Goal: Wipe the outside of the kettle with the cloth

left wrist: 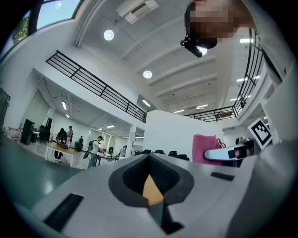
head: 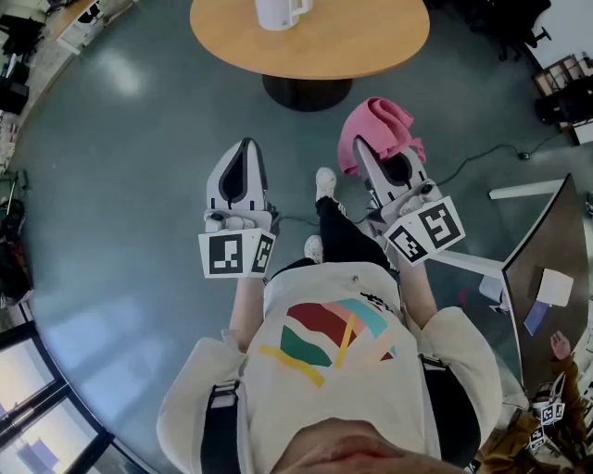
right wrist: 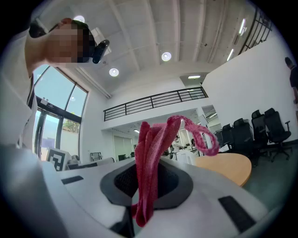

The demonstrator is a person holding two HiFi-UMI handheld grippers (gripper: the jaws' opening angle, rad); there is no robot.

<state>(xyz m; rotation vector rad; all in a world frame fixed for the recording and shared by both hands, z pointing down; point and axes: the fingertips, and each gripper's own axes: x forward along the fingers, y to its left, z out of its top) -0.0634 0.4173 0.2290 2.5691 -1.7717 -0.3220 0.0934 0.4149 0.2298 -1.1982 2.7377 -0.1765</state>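
**Finding:** wiping has not yet begun. You stand on the floor short of the round worktop (head: 371, 46). Both grippers are held roughly level in front of your body and point towards it. The kettle (head: 278, 11) stands on that worktop, well back from its near edge and well apart from both grippers.

**Right gripper (head: 364, 148):** the jaws are closed on the pink cloth (head: 378, 125). The right gripper view shows a folded bunch pinched between the jaws, with a loop standing up past the tips and a tail hanging below. In my judgement this grip suits the job, because the loose bulk ahead of the jaws should meet the kettle wall rather than the hard tips.

**Left gripper (head: 246, 146):** the jaws are fully together with nothing between them. It is free, presumably to steady the kettle while you wipe.

**Next step, as judged:** close in on the near edge of the worktop and bring the cloth against the kettle's side.

**Risk:** an unbraced kettle may slide or tip under wiping pressure.
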